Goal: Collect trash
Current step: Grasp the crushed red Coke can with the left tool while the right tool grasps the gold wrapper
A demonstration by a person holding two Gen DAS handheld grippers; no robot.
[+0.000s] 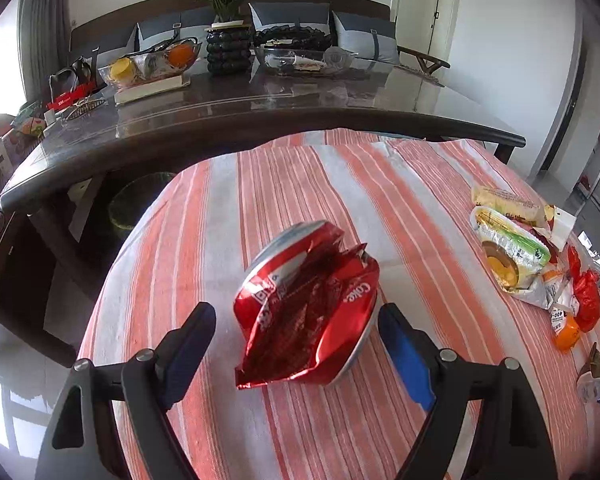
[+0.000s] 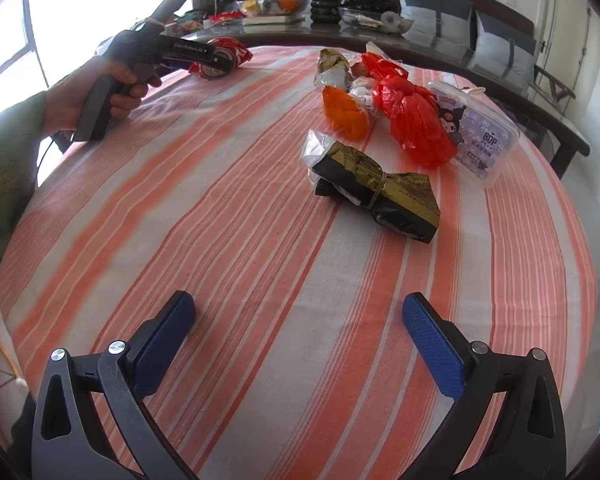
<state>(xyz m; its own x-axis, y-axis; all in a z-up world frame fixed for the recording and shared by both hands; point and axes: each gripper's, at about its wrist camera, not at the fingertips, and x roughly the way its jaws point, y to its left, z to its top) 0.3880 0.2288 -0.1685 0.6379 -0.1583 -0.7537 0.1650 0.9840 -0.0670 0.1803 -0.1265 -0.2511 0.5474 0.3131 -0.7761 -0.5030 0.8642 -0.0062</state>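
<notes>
A crushed red Coke can (image 1: 306, 312) lies on the striped tablecloth (image 1: 292, 184). My left gripper (image 1: 296, 320) is open, its fingers on either side of the can's near end, apart from it. The can also shows in the right wrist view (image 2: 220, 58), partly behind the left gripper body. My right gripper (image 2: 300, 320) is open and empty over bare cloth. Ahead of it lie a black-and-gold wrapper bundle (image 2: 374, 190), a red plastic bag (image 2: 414, 120), an orange wrapper (image 2: 344, 114) and a crumpled silver wrapper (image 2: 334, 68). Snack wrappers (image 1: 512, 256) lie at the right.
A clear plastic box with a cartoon label (image 2: 480, 140) sits behind the red bag. A dark glossy table (image 1: 260, 120) with fruit bowls and a potted plant (image 1: 224, 0) stands beyond the round table. A dark bin (image 1: 134, 200) stands on the floor between them.
</notes>
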